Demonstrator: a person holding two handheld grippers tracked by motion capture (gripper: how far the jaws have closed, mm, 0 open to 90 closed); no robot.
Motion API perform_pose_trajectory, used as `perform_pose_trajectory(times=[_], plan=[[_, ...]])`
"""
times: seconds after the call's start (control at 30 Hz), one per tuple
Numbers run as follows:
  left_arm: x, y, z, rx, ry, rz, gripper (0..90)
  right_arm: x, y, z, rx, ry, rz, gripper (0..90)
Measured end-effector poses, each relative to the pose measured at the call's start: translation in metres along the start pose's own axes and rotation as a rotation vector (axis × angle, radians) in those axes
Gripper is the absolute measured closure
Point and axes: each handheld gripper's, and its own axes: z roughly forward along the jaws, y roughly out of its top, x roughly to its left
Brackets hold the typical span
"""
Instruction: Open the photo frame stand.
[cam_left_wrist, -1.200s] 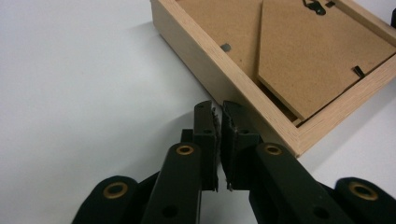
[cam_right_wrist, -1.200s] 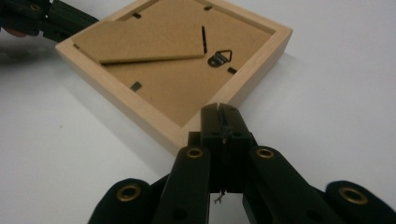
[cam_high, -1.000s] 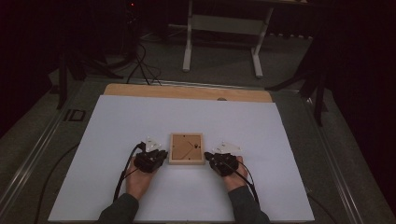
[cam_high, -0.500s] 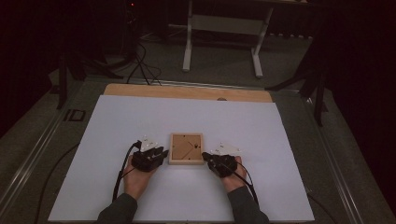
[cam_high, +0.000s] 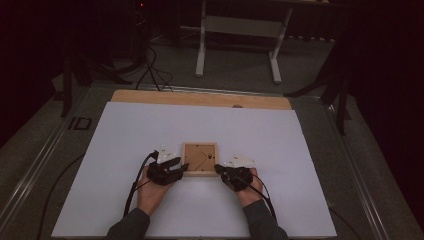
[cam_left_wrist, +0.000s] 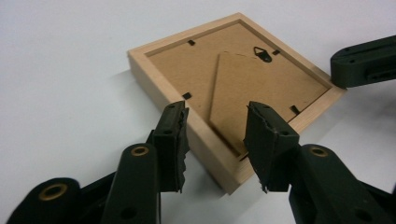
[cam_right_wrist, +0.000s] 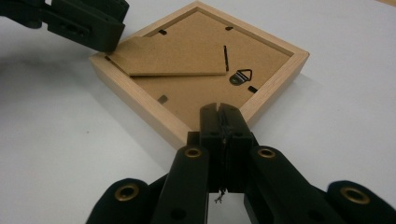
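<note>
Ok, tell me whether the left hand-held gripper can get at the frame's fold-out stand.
Probably yes: the left hand-held gripper, jaws just opened, straddles the picture frame corner, with the stand lying uncovered just beyond.

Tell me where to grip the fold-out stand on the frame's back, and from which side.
Grip the stand at its loose wide end by the frame's near corner, coming from the left gripper's side. That end stands lifted off the backing; the narrow end is hinged beside the hanger.

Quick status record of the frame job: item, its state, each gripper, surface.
item: wooden picture frame, lying face down
back: stand flap and hanging hook showing
left gripper: jaws have just been opening, astride the frame's near corner, pads off the wood
right gripper: shut, tips at the frame's corner
surface: white table
</note>
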Motion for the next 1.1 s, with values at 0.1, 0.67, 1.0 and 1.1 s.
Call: perform_pose_trajectory(times=[0.1,0.67,1.0,1.1], plan=[[-0.005,0.001,0.004,0.007,-0.002,0.022,57.3,0.0,0.0,0.0,-0.001,0.003,0.001,88.6],[-0.016,0.01,0.015,0.038,0.009,0.089,47.6,-0.002,-0.001,0.001,-0.008,0.012,0.007,88.4],[-0.017,0.016,0.02,0.077,0.014,0.099,46.6,-0.002,-0.001,0.001,-0.011,0.014,0.007,87.3],[-0.018,0.019,0.022,0.096,0.018,0.104,47.5,-0.002,-0.001,0.001,-0.012,0.014,0.004,87.3]])
